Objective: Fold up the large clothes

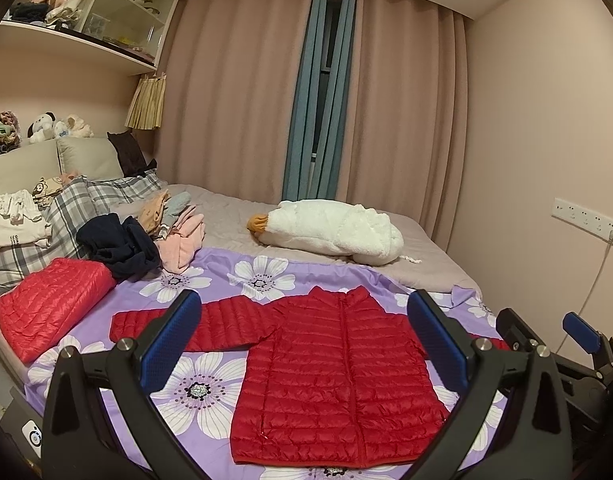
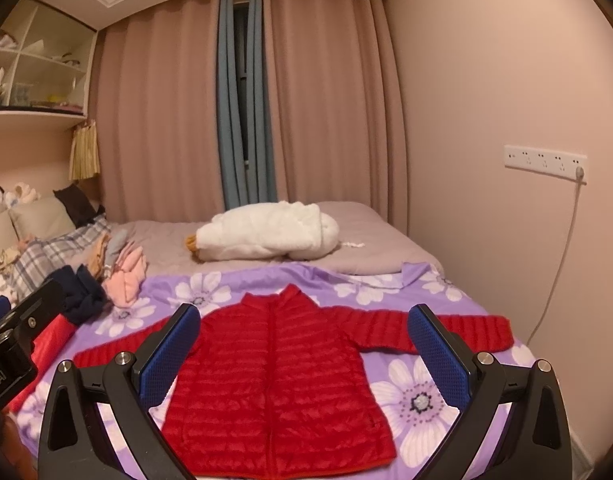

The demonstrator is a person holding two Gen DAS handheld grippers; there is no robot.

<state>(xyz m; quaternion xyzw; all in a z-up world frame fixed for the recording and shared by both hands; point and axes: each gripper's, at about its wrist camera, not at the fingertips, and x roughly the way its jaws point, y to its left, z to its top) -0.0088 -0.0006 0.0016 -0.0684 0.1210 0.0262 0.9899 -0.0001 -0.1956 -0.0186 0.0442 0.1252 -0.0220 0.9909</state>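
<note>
A red quilted puffer jacket (image 1: 338, 376) (image 2: 278, 384) lies flat and zipped on the purple flowered sheet (image 1: 210, 396) (image 2: 422, 400), both sleeves spread out sideways. My left gripper (image 1: 302, 332) hovers above it, open, its blue pads wide apart with nothing between them. My right gripper (image 2: 304, 336) is also open and empty above the jacket; it shows at the right edge of the left wrist view (image 1: 546, 328). The left gripper's body (image 2: 14, 340) shows at the left edge of the right wrist view.
A second red quilted garment (image 1: 50, 308) lies folded at the left. Behind it sit a dark garment (image 1: 118, 248), pink clothes (image 1: 178, 240) and plaid pillows (image 1: 66, 212). A white goose plush (image 1: 330, 232) (image 2: 266, 236) lies further back. The wall with a socket strip (image 2: 546, 162) stands at the right.
</note>
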